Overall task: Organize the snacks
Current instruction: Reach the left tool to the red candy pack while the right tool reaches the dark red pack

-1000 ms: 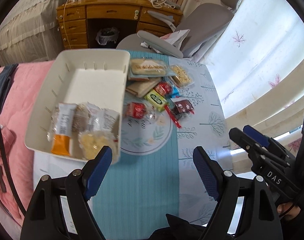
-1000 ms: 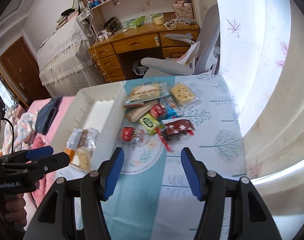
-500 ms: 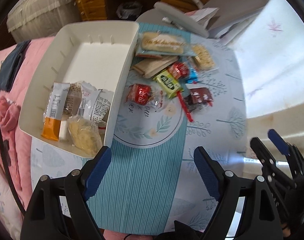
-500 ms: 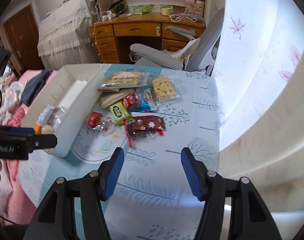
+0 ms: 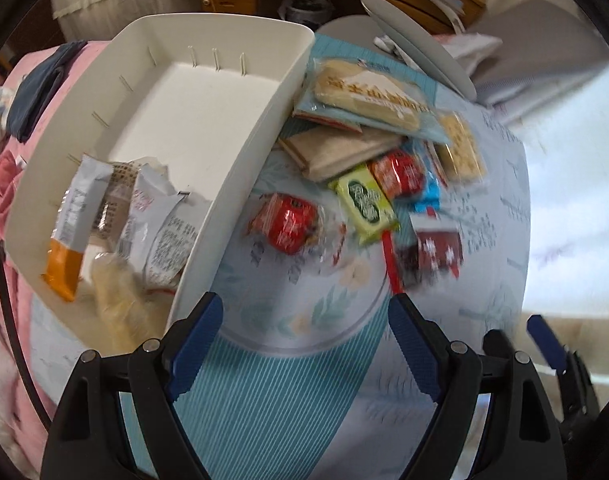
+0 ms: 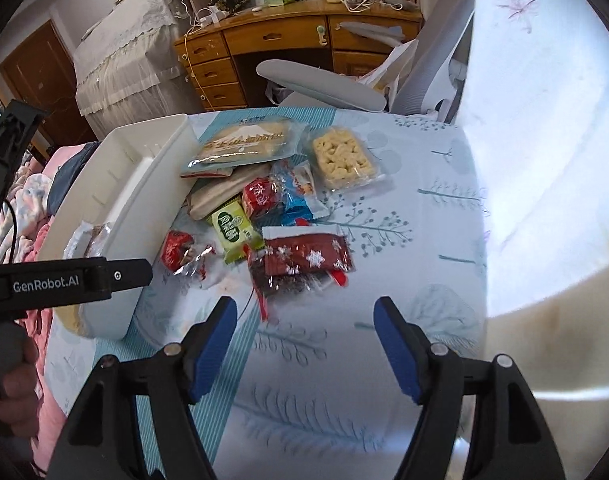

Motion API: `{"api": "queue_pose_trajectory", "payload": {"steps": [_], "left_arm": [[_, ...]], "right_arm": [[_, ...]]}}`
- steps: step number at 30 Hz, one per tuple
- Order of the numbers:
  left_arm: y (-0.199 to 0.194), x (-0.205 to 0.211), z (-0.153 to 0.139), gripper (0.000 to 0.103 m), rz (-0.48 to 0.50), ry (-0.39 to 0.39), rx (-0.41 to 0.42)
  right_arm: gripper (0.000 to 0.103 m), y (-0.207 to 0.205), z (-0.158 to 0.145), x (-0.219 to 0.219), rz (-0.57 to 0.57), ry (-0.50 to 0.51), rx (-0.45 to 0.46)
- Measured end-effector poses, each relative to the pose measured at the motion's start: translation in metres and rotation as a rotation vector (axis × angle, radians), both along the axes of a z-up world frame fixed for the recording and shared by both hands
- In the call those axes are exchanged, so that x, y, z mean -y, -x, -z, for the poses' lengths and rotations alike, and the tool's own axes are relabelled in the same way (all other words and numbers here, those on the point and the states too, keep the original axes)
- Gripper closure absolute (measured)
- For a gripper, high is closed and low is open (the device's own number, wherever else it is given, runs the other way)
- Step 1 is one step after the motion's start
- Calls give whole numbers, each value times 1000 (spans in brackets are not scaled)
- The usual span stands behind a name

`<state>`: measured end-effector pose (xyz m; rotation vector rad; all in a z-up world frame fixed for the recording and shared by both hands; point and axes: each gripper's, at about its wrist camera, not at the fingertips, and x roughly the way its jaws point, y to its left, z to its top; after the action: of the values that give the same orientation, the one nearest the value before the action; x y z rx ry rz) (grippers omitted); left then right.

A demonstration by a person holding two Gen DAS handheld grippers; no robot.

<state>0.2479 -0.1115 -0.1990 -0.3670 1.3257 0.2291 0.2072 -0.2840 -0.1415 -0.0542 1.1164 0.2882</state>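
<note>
Ahead of the right claw, whose empty jaws are opening, we find the snacks nearer than before; left claw gapes empty beside the tray. Pickup appears imminent.

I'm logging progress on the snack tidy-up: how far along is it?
Early. A few packets already lie in the white bin. Nothing is in hand: left gripper open, right gripper empty, its jaws opening. The snack pile remains on the table.

Wrapped snacks lie heaped on the table beside a white bin holding several packets.
</note>
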Motion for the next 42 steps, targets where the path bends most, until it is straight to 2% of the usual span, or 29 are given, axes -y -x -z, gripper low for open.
{"api": "queue_pose_trajectory", "payload": {"steps": [5, 10, 11, 13, 18, 20, 25, 32, 36, 39, 41, 42], "left_arm": [[-10, -4, 23, 19, -98, 1, 32], [-17, -9, 45, 19, -169, 5, 55], [-18, -8, 46, 19, -184, -14, 63], [-21, -2, 46, 19, -182, -10, 128], [-28, 7, 54, 19, -209, -107, 137], [-32, 11, 55, 19, -207, -123, 154], [-38, 17, 68, 19, -225, -173, 113], [-41, 4, 80, 20, -272, -183, 87], [-48, 1, 84, 21, -273, -187, 83], [-53, -1, 84, 33, -269, -203, 84], [-54, -4, 84, 36, -275, -211, 86], [-55, -6, 84, 38, -275, -207, 86]], "right_arm": [[31, -18, 31, -3, 13, -59, 19], [31, -28, 56, -2, 42, -52, 60], [31, -31, 62, -1, 52, -59, 62], [31, -35, 69, 1, 67, -67, 72], [31, -43, 81, -2, 67, -67, 121], [31, -45, 83, -5, 51, -56, 133], [31, -50, 88, -15, -12, -40, 131], [32, -58, 92, -11, -28, -40, 131], [41, -63, 93, -8, -32, -69, 103], [47, -65, 93, -7, -29, -73, 89], [60, -64, 92, -6, -26, -55, 90], [61, -64, 92, -5, -29, -49, 91]]}}
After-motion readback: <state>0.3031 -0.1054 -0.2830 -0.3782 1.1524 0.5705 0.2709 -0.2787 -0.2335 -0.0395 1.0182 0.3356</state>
